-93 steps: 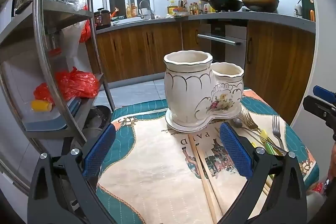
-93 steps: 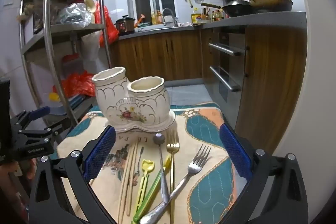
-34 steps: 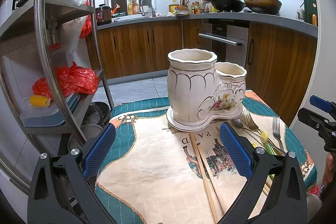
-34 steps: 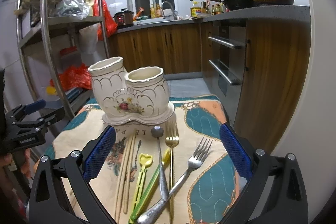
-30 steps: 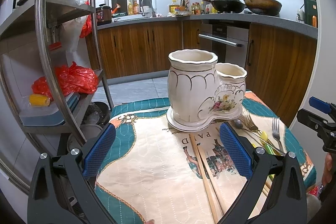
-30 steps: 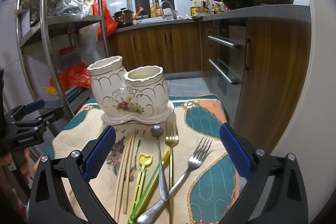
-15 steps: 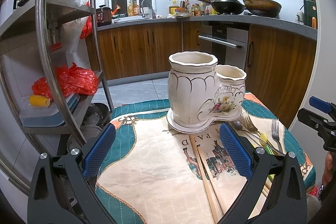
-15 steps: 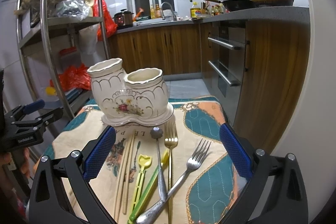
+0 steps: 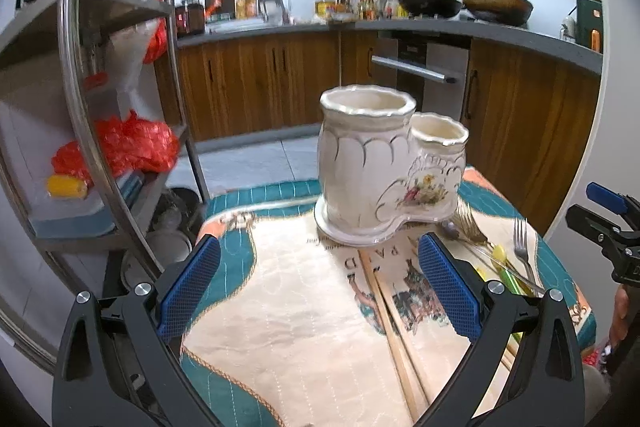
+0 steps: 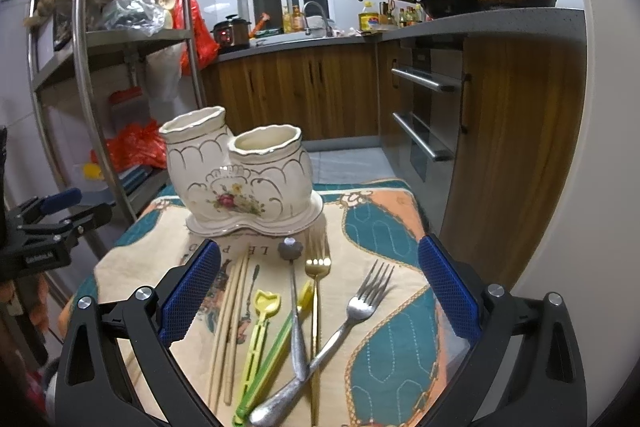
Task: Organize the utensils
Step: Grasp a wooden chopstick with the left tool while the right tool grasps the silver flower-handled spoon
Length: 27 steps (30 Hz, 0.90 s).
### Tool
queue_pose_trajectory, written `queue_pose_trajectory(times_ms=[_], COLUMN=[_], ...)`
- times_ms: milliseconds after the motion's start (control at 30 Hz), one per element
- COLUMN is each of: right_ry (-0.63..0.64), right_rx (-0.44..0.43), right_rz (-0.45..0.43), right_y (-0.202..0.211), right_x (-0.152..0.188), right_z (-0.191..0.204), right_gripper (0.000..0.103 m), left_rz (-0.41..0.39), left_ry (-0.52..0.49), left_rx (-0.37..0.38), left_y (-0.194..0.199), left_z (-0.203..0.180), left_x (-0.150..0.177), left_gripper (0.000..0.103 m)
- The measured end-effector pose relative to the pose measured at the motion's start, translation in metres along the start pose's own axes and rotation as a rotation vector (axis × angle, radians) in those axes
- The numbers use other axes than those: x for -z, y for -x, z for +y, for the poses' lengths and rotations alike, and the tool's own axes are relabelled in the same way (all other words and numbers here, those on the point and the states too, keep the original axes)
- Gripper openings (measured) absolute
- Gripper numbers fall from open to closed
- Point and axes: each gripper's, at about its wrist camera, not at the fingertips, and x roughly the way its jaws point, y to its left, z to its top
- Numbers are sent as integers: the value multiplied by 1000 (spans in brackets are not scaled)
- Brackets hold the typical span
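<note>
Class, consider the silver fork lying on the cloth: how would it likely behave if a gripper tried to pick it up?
The silver fork looks like rigid metal, so it probably won't bend. Its shiny surface may slip between pads. Its handle crosses the gold fork and the grey spoon, so lifting it could disturb them.

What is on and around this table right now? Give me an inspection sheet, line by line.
Surface: small table under a cream, teal and orange printed cloth.
Job's things: white ceramic two-cup utensil holder, both cups look empty; lying flat in front: wooden chopsticks, gold fork, silver fork, yellow-green plastic utensils, slim silver utensil crossing the silver fork's handle.
Clutter: nothing seen.
Grippers: left gripper open, holding nothing; right gripper open, holding nothing, above the utensils.
Cables: nothing seen.
Surroundings: metal shelf rack with red bags, wooden kitchen cabinets, pans on the counter.
</note>
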Motion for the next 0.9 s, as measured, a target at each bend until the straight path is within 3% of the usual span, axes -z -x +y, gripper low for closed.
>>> queue_pose_trajectory(times_ms=[200, 500, 567, 700, 900], right_ry=[7, 24, 15, 31, 42], right_rx=[35, 56, 35, 25, -82], right_rz=[44, 244, 270, 313, 361], right_y=[0, -26, -28, -32, -42], right_x=[6, 36, 39, 40, 35], right_z=[-17, -34, -37, -36, -19], right_gripper=[98, 96, 92, 72, 55], left_rz=[84, 281, 296, 330, 363], left_ry=[-26, -98, -101, -129, -165], left_rx=[27, 89, 106, 132, 145], left_y=[-12, -51, -53, -56, -62], left_z=[2, -20, -22, -28, -35], left_x=[9, 45, 48, 51, 54], left_gripper=[97, 76, 73, 62, 46])
